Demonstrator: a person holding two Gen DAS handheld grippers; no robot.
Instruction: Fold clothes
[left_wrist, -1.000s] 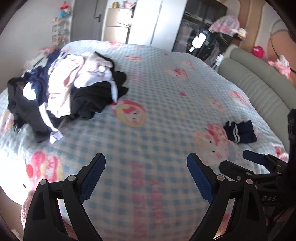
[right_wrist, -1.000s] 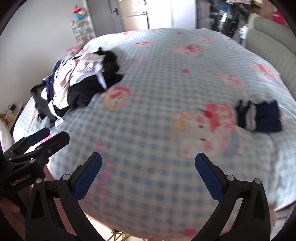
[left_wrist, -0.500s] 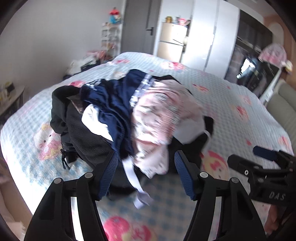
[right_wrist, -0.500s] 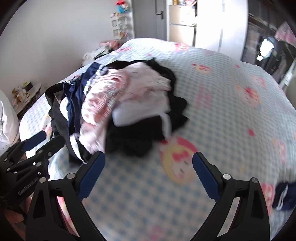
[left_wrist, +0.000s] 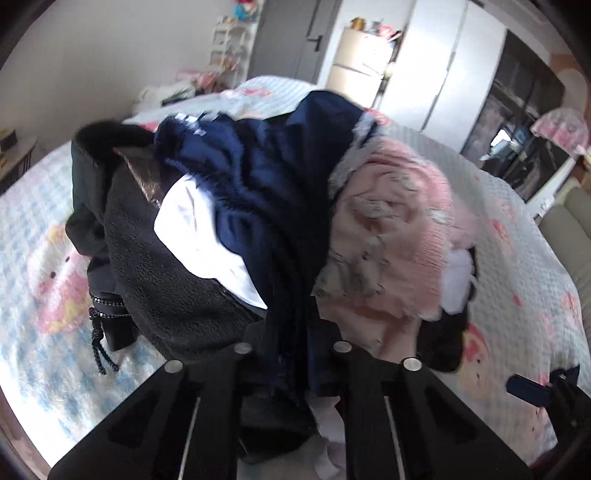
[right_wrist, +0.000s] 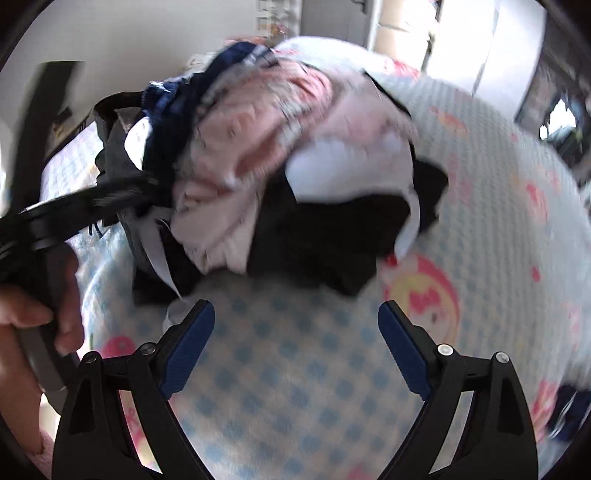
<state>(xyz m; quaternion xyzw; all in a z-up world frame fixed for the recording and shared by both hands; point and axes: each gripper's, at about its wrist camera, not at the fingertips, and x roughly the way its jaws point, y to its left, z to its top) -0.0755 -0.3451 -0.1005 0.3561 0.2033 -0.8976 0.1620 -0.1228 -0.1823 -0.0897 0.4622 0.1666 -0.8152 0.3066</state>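
Note:
A heap of clothes lies on the bed: a navy garment (left_wrist: 266, 184), a pink knit one (left_wrist: 399, 229), a dark grey fleece (left_wrist: 155, 266) and a white piece (left_wrist: 199, 229). My left gripper (left_wrist: 291, 332) is pushed into the heap's near side, shut on a fold of the navy garment, and the cloth hides its fingertips. From the right wrist view the left gripper (right_wrist: 155, 192) reaches into the heap's left side, held by a hand (right_wrist: 22, 314). My right gripper (right_wrist: 295, 347) hovers open over the bedspread, just short of a black garment (right_wrist: 332, 236).
The blue-checked cartoon bedspread (right_wrist: 295, 406) lies bare in front of the heap. A small folded navy item (right_wrist: 569, 413) sits at the right edge. A grey headboard (left_wrist: 580, 221), wardrobes and a small fridge (left_wrist: 354, 66) stand beyond the bed.
Both grippers have swung left and closed in on the heap. My left gripper went from open to shut on the navy garment. The right stayed open.

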